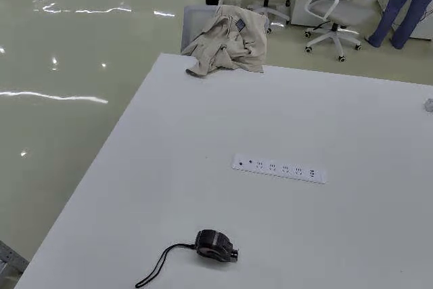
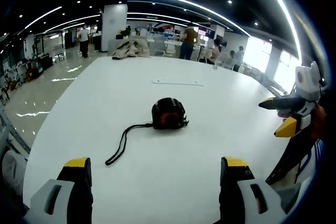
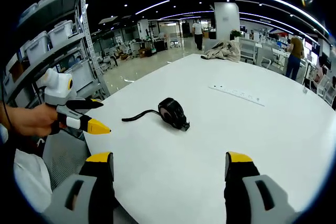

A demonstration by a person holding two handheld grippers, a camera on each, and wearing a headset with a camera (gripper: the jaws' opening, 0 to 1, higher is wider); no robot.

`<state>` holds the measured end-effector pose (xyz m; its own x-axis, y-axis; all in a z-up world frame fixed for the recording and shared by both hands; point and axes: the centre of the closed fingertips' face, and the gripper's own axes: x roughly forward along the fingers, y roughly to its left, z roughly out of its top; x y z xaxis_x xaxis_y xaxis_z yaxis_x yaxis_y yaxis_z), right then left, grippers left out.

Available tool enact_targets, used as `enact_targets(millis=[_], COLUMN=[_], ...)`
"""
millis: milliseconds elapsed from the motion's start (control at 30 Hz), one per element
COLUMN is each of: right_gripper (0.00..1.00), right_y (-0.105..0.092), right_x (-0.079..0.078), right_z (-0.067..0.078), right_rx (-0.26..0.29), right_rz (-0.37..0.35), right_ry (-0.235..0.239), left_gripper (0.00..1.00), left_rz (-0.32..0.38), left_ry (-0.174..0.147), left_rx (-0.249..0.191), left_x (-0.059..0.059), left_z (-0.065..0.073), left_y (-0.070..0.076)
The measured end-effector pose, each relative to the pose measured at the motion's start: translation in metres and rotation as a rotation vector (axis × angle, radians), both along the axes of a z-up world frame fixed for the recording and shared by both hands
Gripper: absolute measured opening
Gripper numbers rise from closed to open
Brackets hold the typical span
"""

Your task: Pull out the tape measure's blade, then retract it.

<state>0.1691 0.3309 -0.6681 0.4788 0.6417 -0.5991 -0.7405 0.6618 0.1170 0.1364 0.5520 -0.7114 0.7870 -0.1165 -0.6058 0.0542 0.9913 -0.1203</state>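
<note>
- Tape measure (image 1: 216,246): a dark, round case lay on the white table (image 1: 203,126), near the edge closest to the person, and neither claw touched it. Its blade sat wound in, with a small end tab at the case mouth.
- Wrist strap (image 1: 157,267): a black loop trailed from the case across the tabletop toward the near edge.
- Left gripper (image 2: 156,163): it was held low and roughly level at the near edge of the table, pointing at the case from well short of it. Its two yellow-tipped jaws stood wide apart, released, with nothing between them.
- Right gripper (image 3: 169,158): it was held above the table's edge and aimed along the tabletop, the case ahead of it and well apart. Its jaws were spread, released, grasping nothing.
- Hand (image 3: 29,120): in the right gripper view, a hand wrapped the handle of the left gripper, which reached in from the left, roughly level, beside the table's edge.
- In the left gripper view, the right gripper entered from the right with its parted tips pointing inward over the table.
- Power strip (image 1: 279,168): white, it lay flat on the table beyond the case, well apart from it.
- Jacket (image 1: 226,40): beige, it was heaped at the far edge of the table.
</note>
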Motion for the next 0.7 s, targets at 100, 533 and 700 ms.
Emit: enact_targets(millis=[100,533,700], right_gripper=[0.91,0.91,0.91], right_y=[-0.006,-0.032,-0.036], right_x=[-0.005,-0.015,-0.017], right_z=[-0.001,-0.005,-0.008], right_rx=[-0.007,-0.047,-0.059], right_rz=[0.001,-0.008,-0.007], right_ry=[0.001,0.010,0.013], left_gripper=[1.00,1.00,1.00], left_rz=[-0.008,-0.039,-0.052], left_ry=[0.011,0.035,0.044], left_rx=[-0.005,-0.009,-0.018], left_x=[-0.004,-0.016,-0.020], left_z=[-0.001,0.001,0.001], left_y=[0.002,0.015,0.020])
